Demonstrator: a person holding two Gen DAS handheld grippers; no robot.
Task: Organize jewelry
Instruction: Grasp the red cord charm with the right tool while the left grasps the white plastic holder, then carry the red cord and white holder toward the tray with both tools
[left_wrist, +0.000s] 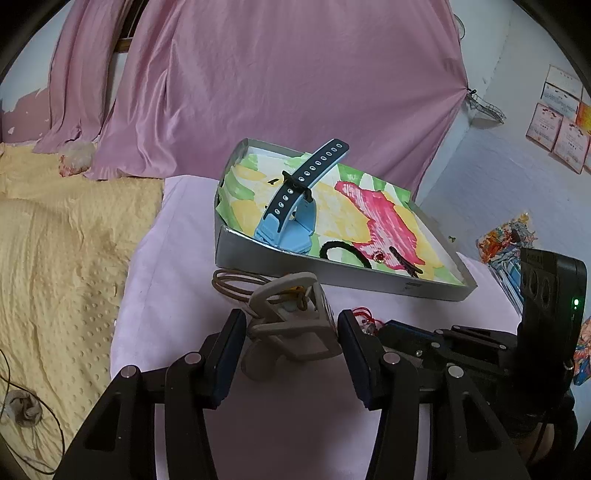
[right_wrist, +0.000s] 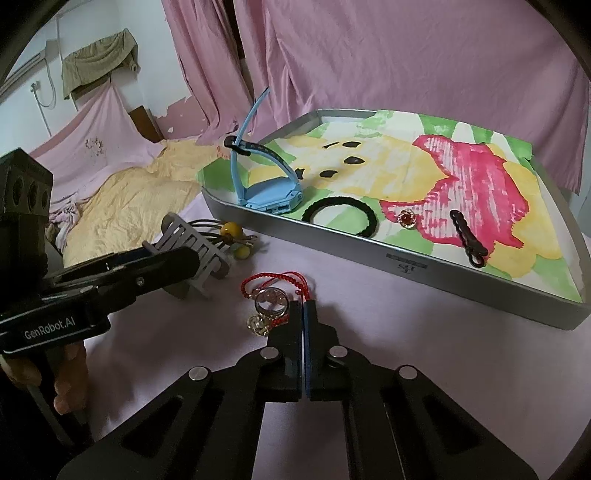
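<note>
My left gripper (left_wrist: 291, 328) has its jaws against both sides of a grey hair claw clip (left_wrist: 291, 332), which is tilted on the pink cloth. The right wrist view shows that clip (right_wrist: 199, 251) between the left gripper's fingers (right_wrist: 166, 262). My right gripper (right_wrist: 303, 306) is shut, and the tail of a red cord bracelet (right_wrist: 273, 288) with glass charms runs into its tips. A silver tray (right_wrist: 369, 258) holds a blue watch (right_wrist: 273, 199), a black hair tie (right_wrist: 340, 216), a small red-stoned ring (right_wrist: 406, 219) and a black clip (right_wrist: 467, 238).
An elastic with yellow beads (right_wrist: 232, 230) lies beside the claw clip, left of the tray. A yellow blanket (left_wrist: 55, 240) covers the bed at left. Pink curtains (left_wrist: 277, 74) hang behind the tray. A hand (right_wrist: 70, 373) holds the left gripper's handle.
</note>
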